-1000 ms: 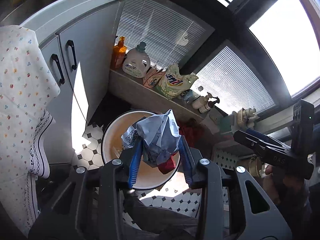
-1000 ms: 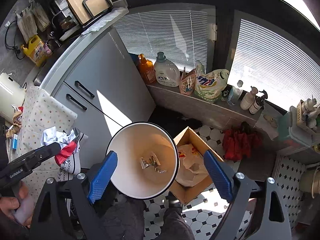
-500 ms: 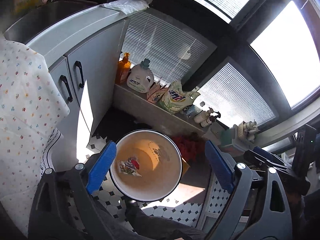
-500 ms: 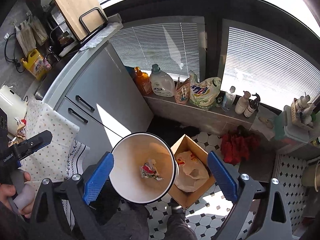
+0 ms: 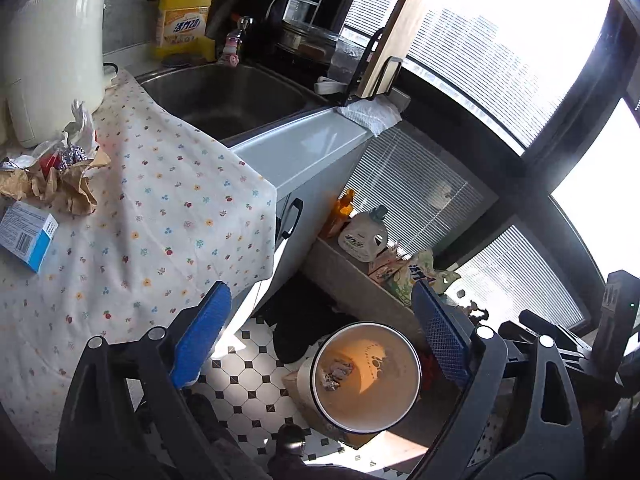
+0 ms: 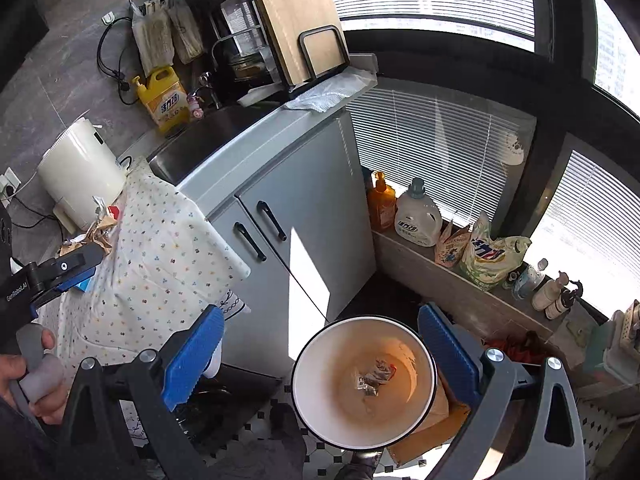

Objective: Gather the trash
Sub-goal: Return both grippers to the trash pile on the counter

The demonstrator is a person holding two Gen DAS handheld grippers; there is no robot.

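Note:
A white round bin (image 5: 384,400) (image 6: 332,392) stands on the tiled floor below both grippers, with crumpled wrappers (image 5: 334,374) (image 6: 376,374) lying at its bottom. My left gripper (image 5: 320,288) hangs above the counter's edge, its jaws opening with nothing between them. My right gripper (image 6: 322,312) is above the bin, jaws also opening and empty. On the floral cloth (image 5: 160,220) at the left lies more trash: crumpled brown paper (image 5: 60,188), white and foil wrappers (image 5: 76,140) and a blue box (image 5: 26,236).
A steel sink (image 5: 228,96), a white appliance (image 5: 52,60) and a yellow soap bottle (image 5: 184,24) sit on the counter. A cardboard box (image 6: 436,420) stands beside the bin. Detergent bottles (image 6: 418,216) line the window ledge. A hand (image 6: 36,376) holds the left gripper's handle.
The left gripper let go of a crumpled blue, white and red bundle, which now lies in the bin. Both grippers rose and tilted up, bringing the counter and its trash into view.

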